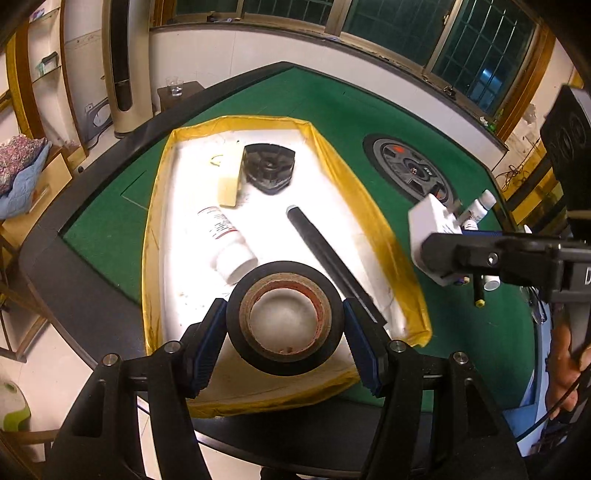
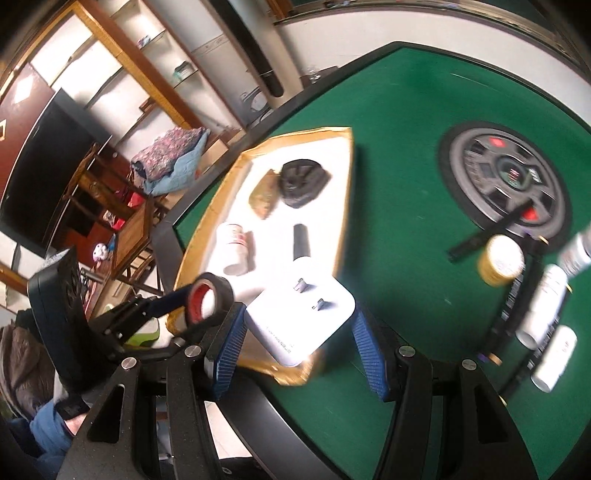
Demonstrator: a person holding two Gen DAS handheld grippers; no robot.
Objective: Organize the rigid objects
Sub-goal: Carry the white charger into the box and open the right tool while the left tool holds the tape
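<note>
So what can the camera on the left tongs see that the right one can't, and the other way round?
Only the left view shows the window and a clear cup. Only the right view shows the yellow-lidded jar and white bottles lying on the green table. Both show the white tray, the black tape roll in the left tongs and the white charger in the right tongs.

No text can be read with certainty. The white bottle (image 1: 228, 242) lying in the tray carries a label with red and dark print, too small to read. The white plug adapter (image 2: 301, 321) bears a line of grey lettering on its near side face, blurred and illegible.
</note>
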